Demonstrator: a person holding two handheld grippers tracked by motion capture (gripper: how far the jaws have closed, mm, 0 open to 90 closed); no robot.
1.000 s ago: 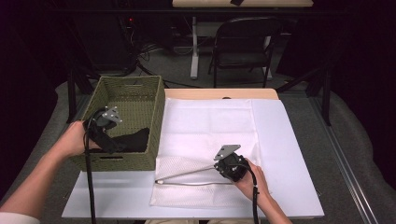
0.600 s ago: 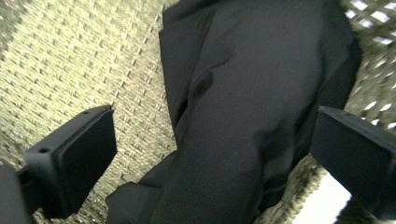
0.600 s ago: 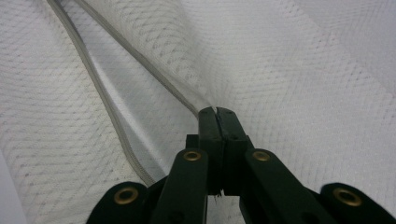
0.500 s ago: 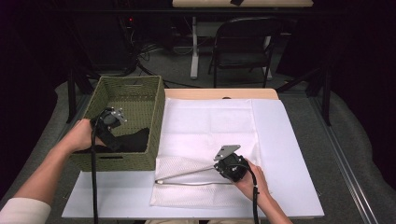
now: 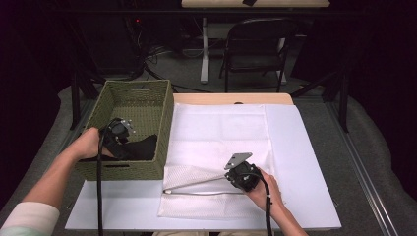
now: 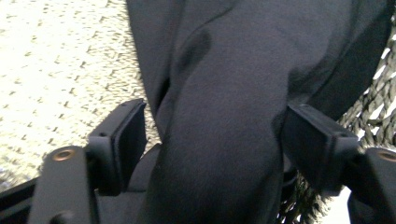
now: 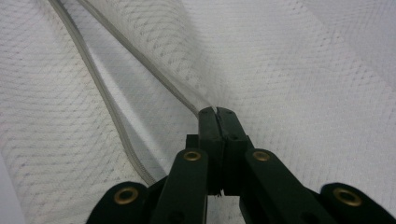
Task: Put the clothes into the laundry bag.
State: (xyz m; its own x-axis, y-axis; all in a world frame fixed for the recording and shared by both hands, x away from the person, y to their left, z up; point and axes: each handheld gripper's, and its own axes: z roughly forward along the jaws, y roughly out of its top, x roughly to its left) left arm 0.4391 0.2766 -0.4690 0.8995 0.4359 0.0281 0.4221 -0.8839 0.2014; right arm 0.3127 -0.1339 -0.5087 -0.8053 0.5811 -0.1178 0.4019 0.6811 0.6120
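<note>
A black garment (image 5: 142,146) lies in the green woven basket (image 5: 167,123) at the table's left. My left gripper (image 5: 129,146) reaches down into the basket. Its jaws have just been closing around a fold of the black garment (image 6: 224,93). The fold sits between the pads of my left gripper (image 6: 210,126), with a gap still showing at the left pad (image 6: 133,135). A white mesh bag (image 5: 221,142) lies flat on the table. My right gripper (image 5: 228,174) is shut on the bag's upper zipper edge and lifts it. In the right gripper view the right gripper (image 7: 217,112) pinches that edge above the mesh bag (image 7: 303,70).
The bag rests on a white board (image 5: 305,162) that covers the tabletop. The basket's near wall (image 5: 123,169) stands close to the bag's left end. A dark folding chair (image 5: 255,44) and cables stand beyond the table's far edge.
The left hand has sunk into the basket onto the black garment, and its jaws stand narrower around the cloth. The right hand and the lifted zipper edge have stayed put.
</note>
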